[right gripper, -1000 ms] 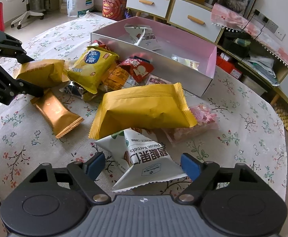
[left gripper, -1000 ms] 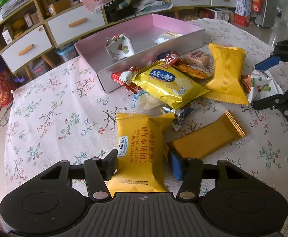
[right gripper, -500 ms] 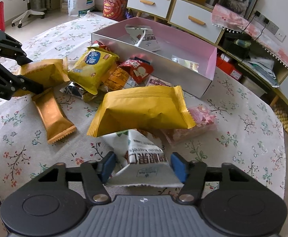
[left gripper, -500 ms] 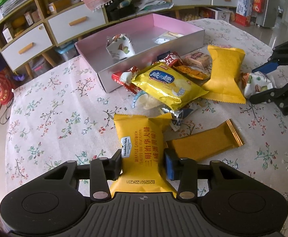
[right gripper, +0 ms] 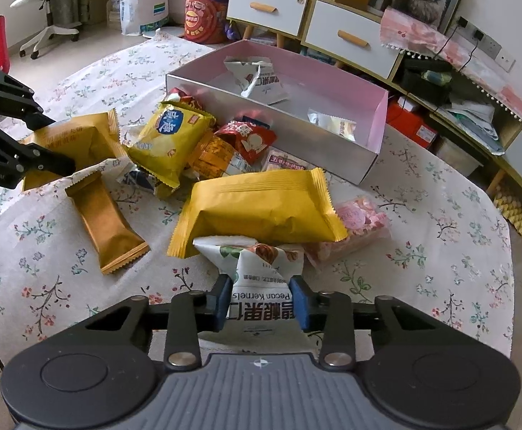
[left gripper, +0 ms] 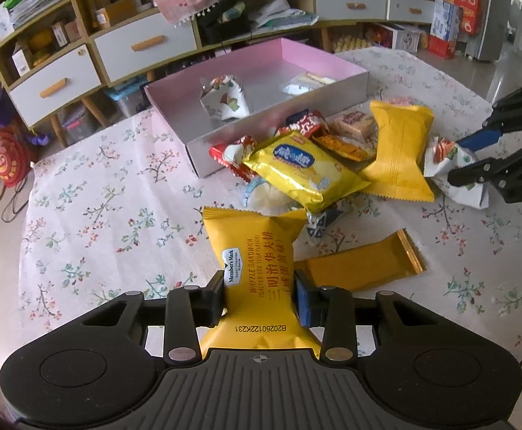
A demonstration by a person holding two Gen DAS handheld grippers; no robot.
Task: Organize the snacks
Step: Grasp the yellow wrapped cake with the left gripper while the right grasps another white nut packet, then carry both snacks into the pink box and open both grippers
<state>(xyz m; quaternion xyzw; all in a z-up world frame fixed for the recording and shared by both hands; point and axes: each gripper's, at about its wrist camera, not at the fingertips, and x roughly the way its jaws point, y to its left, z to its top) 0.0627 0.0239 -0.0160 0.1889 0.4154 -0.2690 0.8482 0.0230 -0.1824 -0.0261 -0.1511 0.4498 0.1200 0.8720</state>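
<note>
1. Squeezing a yellow waffle packet (left gripper: 257, 272) at the near table edge, the left gripper (left gripper: 259, 295) has just been closing.
2. The right gripper (right gripper: 261, 302) clenches a white pecan packet (right gripper: 257, 279) beside the snack pile, short of the pink box (right gripper: 381, 125).

Both cameras ride low behind their own fingers and look steeply down and forward across the floral tablecloth (left gripper: 92, 215). The left wrist view sits close over the near left side of the snack pile, facing the pink box (left gripper: 175, 107) and the drawer shelves (left gripper: 53, 86) beyond. The right wrist view comes in from the other side, just as close, facing the same box (right gripper: 379, 122) and shelving. They share the pile in the middle, and each catches the other gripper at its edge: the right gripper (left gripper: 475, 159), the left gripper (right gripper: 51, 141).
</note>
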